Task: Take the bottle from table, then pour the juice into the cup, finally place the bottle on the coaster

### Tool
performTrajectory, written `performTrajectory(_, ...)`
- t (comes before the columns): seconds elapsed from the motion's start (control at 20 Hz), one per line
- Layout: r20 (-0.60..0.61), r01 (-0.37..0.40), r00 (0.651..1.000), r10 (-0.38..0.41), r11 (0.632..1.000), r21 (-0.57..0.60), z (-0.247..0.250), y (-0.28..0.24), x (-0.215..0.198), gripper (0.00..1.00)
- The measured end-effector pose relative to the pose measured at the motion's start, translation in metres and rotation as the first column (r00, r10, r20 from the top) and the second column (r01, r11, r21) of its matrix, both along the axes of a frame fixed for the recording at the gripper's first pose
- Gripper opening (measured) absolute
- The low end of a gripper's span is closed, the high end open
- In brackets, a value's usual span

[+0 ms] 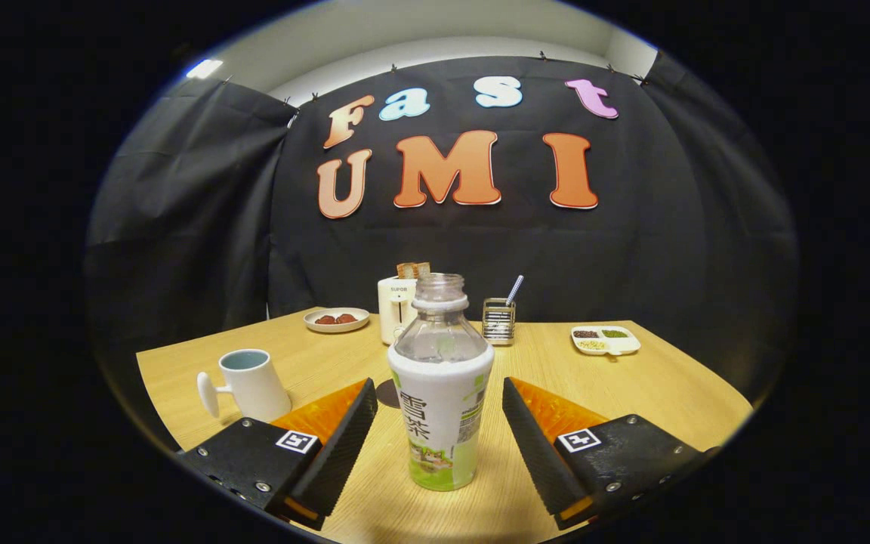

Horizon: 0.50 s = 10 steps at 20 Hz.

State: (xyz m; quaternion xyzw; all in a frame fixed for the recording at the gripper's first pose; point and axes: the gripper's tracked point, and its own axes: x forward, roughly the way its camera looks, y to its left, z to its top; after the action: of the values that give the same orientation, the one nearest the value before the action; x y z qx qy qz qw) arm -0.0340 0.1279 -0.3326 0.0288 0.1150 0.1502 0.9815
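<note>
Standing left on the table (593, 393), the cup (254, 384) waits; the coaster (388, 394) peeks out behind the uncapped bottle (440, 393), upright between the wide-open, empty hand-held gripper (439, 434). Taking it comes first: close both fingers on its body.

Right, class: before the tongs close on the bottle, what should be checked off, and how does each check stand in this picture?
1. Tongs open wide enough: ok, both fingers stand apart from the juice bottle.
2. Bottle centred between the fingers: ok, a gap shows on each side.
3. Bottle upright on the wooden table: ok.
4. Cap removed for pouring: ok, the neck is open.
5. White mug upright and unobstructed: ok, it stands beside one finger, opening up.
6. Coaster free for the bottle: cannot tell, a dark round edge shows behind the bottle, mostly hidden.
</note>
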Motion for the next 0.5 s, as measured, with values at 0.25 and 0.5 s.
performTrajectory(0.25,-0.062,0.02,0.998,-0.019,0.999,0.025,-0.023,-0.002,0.008,0.99)
performTrajectory(0.5,-0.094,0.033,0.995,-0.03,0.999,0.026,-0.036,-0.002,0.015,0.91)
